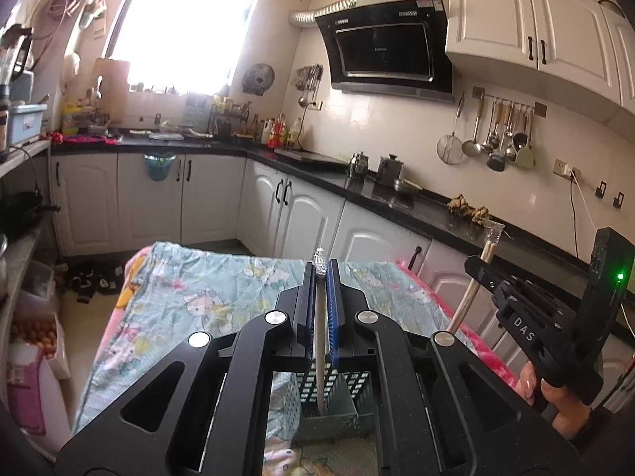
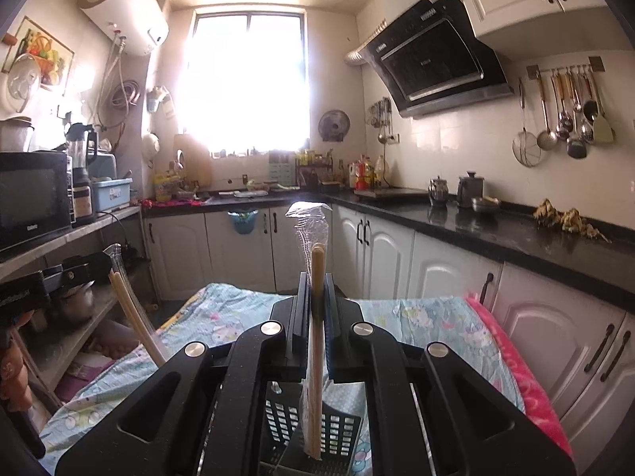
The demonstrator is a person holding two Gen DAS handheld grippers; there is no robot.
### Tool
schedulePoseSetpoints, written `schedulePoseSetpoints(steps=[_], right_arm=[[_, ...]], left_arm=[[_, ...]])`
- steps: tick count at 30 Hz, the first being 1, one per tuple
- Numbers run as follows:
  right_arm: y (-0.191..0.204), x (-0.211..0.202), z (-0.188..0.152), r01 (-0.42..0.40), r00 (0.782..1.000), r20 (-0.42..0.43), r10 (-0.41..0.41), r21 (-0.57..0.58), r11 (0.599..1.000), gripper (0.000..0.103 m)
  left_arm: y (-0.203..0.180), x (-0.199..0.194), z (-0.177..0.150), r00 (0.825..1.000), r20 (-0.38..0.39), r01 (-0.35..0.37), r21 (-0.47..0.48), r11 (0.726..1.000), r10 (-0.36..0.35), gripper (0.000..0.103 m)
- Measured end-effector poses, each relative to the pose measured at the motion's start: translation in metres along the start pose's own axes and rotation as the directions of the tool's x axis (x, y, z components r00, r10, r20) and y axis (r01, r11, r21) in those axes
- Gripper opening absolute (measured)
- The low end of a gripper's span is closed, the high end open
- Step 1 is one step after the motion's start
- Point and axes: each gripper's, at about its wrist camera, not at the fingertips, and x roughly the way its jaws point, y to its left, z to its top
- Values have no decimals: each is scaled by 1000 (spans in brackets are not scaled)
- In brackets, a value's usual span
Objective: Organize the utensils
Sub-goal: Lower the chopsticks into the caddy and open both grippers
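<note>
In the left wrist view my left gripper [image 1: 321, 266] is shut on a thin pair of chopsticks in clear plastic wrap [image 1: 320, 337], held upright. Their lower end reaches into a green perforated utensil basket [image 1: 337, 416] below the jaws. At the right edge a hand holds my right gripper [image 1: 481, 273], with a wrapped wooden pair [image 1: 470, 293] in it. In the right wrist view my right gripper [image 2: 316, 277] is shut on that wooden pair [image 2: 317, 261]. Its bottom end stands inside the basket [image 2: 341, 432]. The left gripper [image 2: 99, 265] and its chopsticks [image 2: 135, 317] show at the left.
The basket stands on a table under a light blue cartoon-print cloth [image 1: 198, 285] with a pink blanket edge [image 2: 516, 357]. A black countertop [image 2: 496, 230] with white cabinets runs along the right. Ladles hang on a wall rail [image 1: 500, 135]. A shelf with a microwave [image 2: 31, 194] is at the left.
</note>
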Motion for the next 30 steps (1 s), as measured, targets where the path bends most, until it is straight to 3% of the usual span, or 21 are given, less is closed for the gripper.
schedulePoseSetpoints(steps=[2, 3, 4, 6, 7, 8, 10, 17, 21, 30], right_arm=[[0, 5, -7, 13, 999, -31, -13, 6, 1000, 34], [0, 6, -10, 17, 999, -38, -16, 9, 1000, 38], [-1, 6, -13, 16, 999, -40, -16, 12, 1000, 40], [0, 4, -17, 22, 999, -48, -22, 4, 1000, 41], [1, 2, -19, 26, 998, -53, -26, 2, 1000, 44], [1, 0, -21, 22, 998, -58, -22, 5, 1000, 48], [0, -4, -22, 15, 998, -63, -14, 13, 1000, 54], [0, -25, -25, 31, 995, -96, -30, 15, 999, 66], [-1, -44, -26, 31, 995, -94, -29, 19, 999, 72], [8, -77, -34, 19, 992, -122, -18, 8, 1000, 80]], left_arm=[[2, 4, -5, 1000, -16, 2, -12, 1000, -2, 3], [4, 6, -9, 1000, -29, 0, -18, 1000, 0, 4], [6, 7, -11, 999, -38, -3, -23, 1000, 2, 7], [11, 5, -16, 999, -50, -10, -37, 999, 8, 22], [13, 3, -17, 999, -53, -10, -50, 999, 8, 37], [14, 0, -18, 999, -52, -9, -60, 998, 5, 45], [18, -7, -20, 999, -40, -6, -72, 997, 3, 49], [25, -36, -23, 1000, -22, -11, -98, 995, 8, 84], [26, -50, -27, 1000, -21, -13, -103, 995, 11, 92], [26, -76, -46, 999, -36, -37, -100, 994, 34, 92]])
